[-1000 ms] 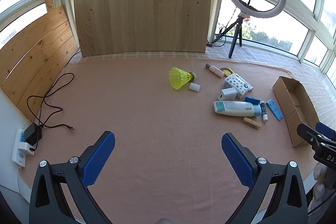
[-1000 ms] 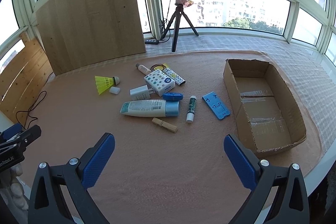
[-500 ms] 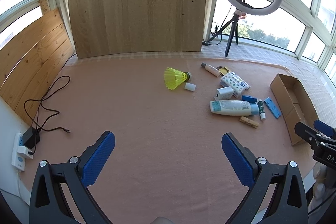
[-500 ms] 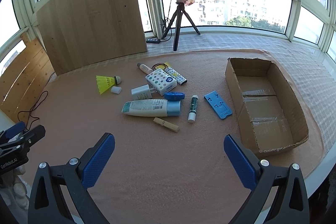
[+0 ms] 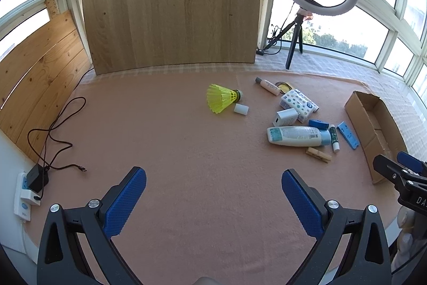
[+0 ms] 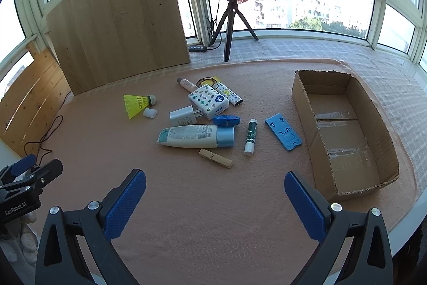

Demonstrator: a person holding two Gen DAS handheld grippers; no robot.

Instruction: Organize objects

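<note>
Since the earlier frames both views have slid a little: in the left view the clutter now sits further right and the wooden board fills more of the top, and in the right view the pile has drifted slightly right and down. Nothing on the desk itself has shifted.

The left tool (image 5: pixel 213 194) hangs over bare pink cloth, its jaws spread wide and empty, well apart from everything. The right tool (image 6: pixel 214 195) is likewise wide open and holds nothing; it hovers just short of the clothespin (image 6: pixel 215 158).

The things to sort lie loose in one cluster mid-desk: shuttlecock (image 6: pixel 134 104) with a small white cap (image 6: pixel 149 113) beside it, charger (image 6: pixel 184 116), tissue pack (image 6: pixel 208 103), lotion bottle (image 6: pixel 196 136), lip balm (image 6: pixel 250 136), blue stand (image 6: pixel 283 135). The box (image 6: pixel 344 135) stands empty on the right, open side up, likely the place meant for them.

That would explain the spread: the right tool faces pile and box together, so it is better placed to start, probably with the clothespin or lip balm nearest its jaws.
</note>
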